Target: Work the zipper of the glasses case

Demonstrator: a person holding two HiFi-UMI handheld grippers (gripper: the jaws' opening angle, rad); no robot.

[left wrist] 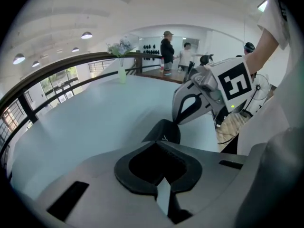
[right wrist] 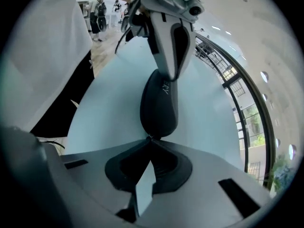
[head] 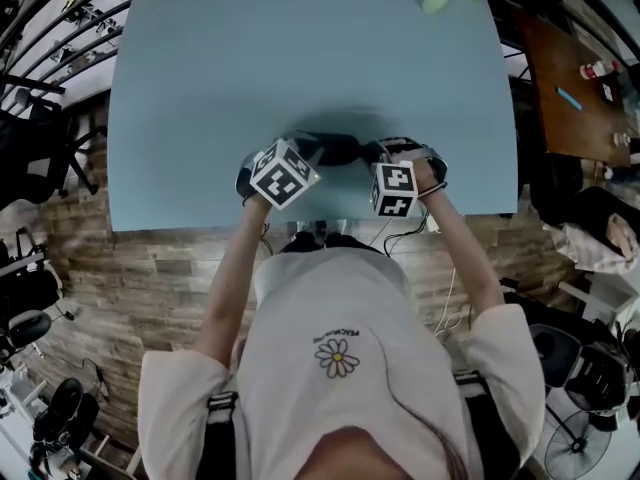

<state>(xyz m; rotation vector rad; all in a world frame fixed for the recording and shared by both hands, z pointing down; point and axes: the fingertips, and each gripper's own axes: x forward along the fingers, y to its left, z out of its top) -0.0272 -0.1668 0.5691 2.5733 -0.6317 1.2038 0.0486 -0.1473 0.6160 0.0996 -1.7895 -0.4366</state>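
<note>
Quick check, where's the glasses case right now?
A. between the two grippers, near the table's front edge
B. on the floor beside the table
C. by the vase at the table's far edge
A: the glasses case sits near the front edge of the table, between the left gripper and the right gripper, each shut on one end of it.

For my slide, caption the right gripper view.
Right gripper and left gripper pinch opposite ends of a dark glasses case.
</note>
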